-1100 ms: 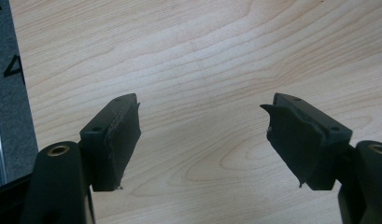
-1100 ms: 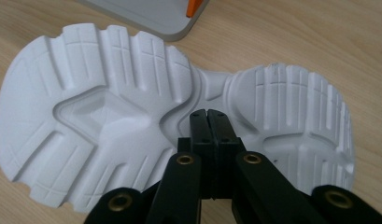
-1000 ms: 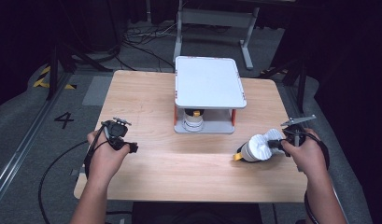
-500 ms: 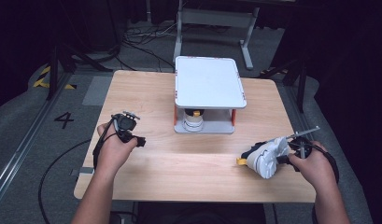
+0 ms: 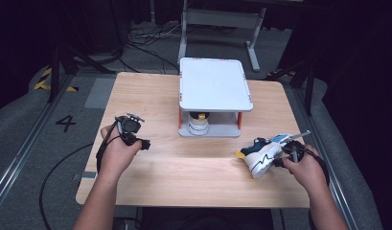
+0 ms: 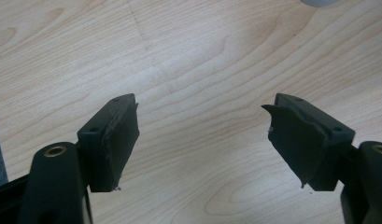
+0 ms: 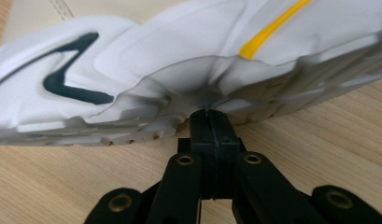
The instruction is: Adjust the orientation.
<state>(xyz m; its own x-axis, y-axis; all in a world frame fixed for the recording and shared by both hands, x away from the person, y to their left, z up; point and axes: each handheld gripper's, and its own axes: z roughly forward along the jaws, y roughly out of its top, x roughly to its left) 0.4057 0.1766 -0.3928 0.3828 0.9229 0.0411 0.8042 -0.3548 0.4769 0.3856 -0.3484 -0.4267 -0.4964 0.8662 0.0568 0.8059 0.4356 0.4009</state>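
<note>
White sneaker [image 5: 259, 154] lay on its side near the table's [image 5: 184, 167] right front edge, long axis running leftward from your right gripper [image 5: 284, 155], whose jaws were pinched shut on its sole, while your left gripper [image 5: 136, 136] stood open, empty, well apart.

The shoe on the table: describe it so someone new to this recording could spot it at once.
On the wooden table, look right of the small white two-tier stand, near the front edge. There lies a white shoe on its side, pinched by the right hand-held gripper. Its dark zigzag stripe and yellow tip mark it out.
</note>
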